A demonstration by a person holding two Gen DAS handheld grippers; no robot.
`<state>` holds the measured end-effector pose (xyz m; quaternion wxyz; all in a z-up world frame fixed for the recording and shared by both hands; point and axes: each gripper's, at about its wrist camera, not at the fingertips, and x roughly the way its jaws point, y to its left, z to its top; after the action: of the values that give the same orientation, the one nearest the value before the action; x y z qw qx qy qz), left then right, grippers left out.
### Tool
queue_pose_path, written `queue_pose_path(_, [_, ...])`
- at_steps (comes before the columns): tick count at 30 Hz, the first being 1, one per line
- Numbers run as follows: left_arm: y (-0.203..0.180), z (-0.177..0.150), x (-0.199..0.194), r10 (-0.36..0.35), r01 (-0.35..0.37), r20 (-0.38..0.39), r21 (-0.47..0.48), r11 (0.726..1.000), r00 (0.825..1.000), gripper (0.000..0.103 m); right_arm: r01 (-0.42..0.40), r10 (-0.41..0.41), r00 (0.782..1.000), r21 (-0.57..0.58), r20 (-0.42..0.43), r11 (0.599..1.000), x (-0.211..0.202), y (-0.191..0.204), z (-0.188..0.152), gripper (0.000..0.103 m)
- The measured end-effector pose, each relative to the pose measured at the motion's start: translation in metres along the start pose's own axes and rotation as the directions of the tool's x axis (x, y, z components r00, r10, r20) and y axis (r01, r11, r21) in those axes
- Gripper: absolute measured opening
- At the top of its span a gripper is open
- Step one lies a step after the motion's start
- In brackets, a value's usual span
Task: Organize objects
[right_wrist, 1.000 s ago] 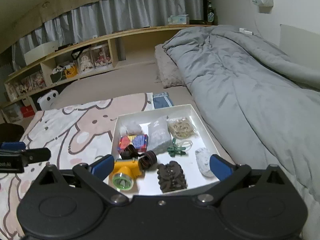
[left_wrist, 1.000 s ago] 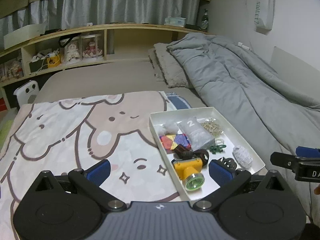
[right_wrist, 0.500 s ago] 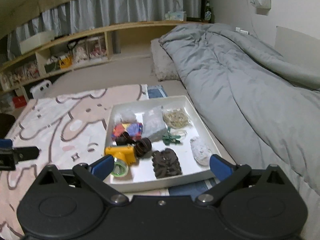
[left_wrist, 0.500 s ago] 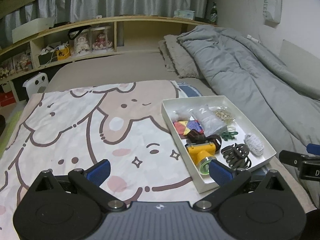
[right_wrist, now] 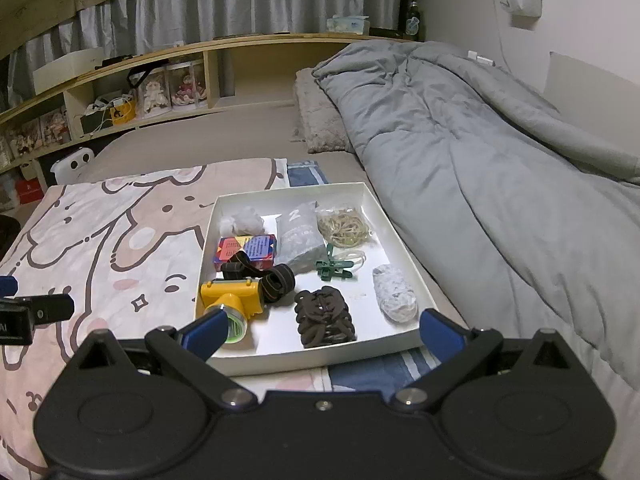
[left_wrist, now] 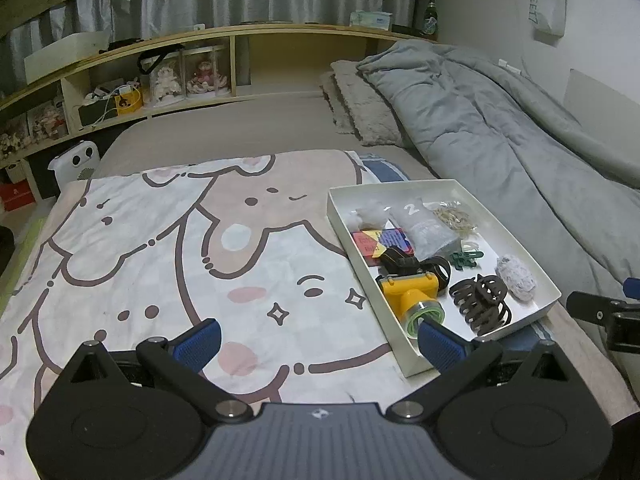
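Lying in shallow white tray (right_wrist: 404, 264): toothed brown claw clip (right_wrist: 325, 316), yellow headlamp (right_wrist: 232, 300).

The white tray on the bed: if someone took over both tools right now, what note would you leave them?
Left tool: open, empty, over the cartoon blanket beside the tray.
Right tool: open, empty, at the near edge of the white tray.
In the tray: yellow headlamp, brown hair claw, green clip, rubber bands, colourful box, grey pouch.
Done: nothing sorted out of the tray that I can see.
Left: everything; pick items out and place them.
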<state>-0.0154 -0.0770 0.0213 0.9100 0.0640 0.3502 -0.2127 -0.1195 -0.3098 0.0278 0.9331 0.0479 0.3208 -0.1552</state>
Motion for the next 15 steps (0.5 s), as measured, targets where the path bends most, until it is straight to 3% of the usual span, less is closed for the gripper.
queue_pose_path(15, [0.0006, 0.0013, -0.0020, -0.011, 0.011, -0.001, -0.019, 1.000, 1.000, 0.103, 0.001, -0.001, 1.000, 0.001, -0.003, 1.000, 0.0002, -0.0005, -0.0007, 0.103])
